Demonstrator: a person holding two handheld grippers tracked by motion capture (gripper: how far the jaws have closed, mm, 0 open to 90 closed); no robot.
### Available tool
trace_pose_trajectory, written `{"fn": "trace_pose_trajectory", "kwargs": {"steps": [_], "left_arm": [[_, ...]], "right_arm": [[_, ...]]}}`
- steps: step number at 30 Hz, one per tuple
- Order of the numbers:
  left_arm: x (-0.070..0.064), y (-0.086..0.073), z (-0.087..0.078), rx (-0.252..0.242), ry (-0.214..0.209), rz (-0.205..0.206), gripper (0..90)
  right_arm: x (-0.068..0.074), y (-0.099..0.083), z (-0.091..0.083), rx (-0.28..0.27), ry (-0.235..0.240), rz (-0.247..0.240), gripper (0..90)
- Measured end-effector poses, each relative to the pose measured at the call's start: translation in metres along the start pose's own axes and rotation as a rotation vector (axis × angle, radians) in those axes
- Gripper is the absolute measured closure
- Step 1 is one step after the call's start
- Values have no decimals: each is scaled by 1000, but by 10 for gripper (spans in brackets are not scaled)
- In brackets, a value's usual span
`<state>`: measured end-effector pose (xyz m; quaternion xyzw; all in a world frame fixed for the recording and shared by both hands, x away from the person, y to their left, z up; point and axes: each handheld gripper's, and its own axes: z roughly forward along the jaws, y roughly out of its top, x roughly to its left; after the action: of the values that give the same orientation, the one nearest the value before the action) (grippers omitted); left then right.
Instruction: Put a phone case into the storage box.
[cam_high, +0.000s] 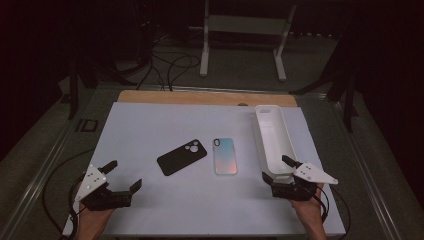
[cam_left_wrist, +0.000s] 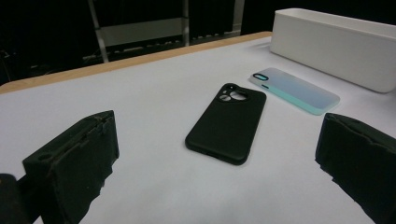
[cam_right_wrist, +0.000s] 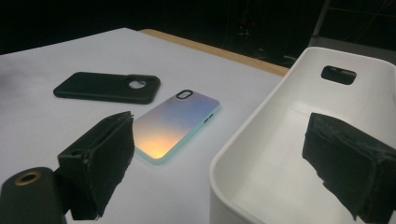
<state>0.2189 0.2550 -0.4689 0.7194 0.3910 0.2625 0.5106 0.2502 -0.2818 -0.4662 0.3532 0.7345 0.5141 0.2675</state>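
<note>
A black phone case (cam_high: 181, 157) (cam_left_wrist: 227, 123) (cam_right_wrist: 107, 87) lies face down near the middle of the white table top (cam_high: 150, 125). Just right of it lies an iridescent phone case (cam_high: 224, 156) (cam_left_wrist: 294, 90) (cam_right_wrist: 173, 124) with a teal rim. My left gripper (cam_high: 123, 176) (cam_left_wrist: 219, 163) rests open at the front left, apart from both cases. My right gripper (cam_high: 278, 169) (cam_right_wrist: 233, 163) is open at the near end of a long white tray (cam_high: 274, 140) (cam_left_wrist: 336, 46) (cam_right_wrist: 261, 154), with one jaw over the tray's inside. Nothing is between either pair of jaws.
The empty tray runs front to back along the table's right side. A wooden strip (cam_high: 200, 97) borders the far edge. Beyond it stand a white metal frame (cam_high: 245, 30) and cables (cam_high: 165, 65) on the dark floor.
</note>
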Motion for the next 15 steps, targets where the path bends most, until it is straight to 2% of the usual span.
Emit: {"fn": "trace_pose_trajectory", "kwargs": {"steps": [15], "left_arm": [[0,-1,1,-8,-1,-8,0]], "right_arm": [[2,2,4,9,4,16,91]]}}
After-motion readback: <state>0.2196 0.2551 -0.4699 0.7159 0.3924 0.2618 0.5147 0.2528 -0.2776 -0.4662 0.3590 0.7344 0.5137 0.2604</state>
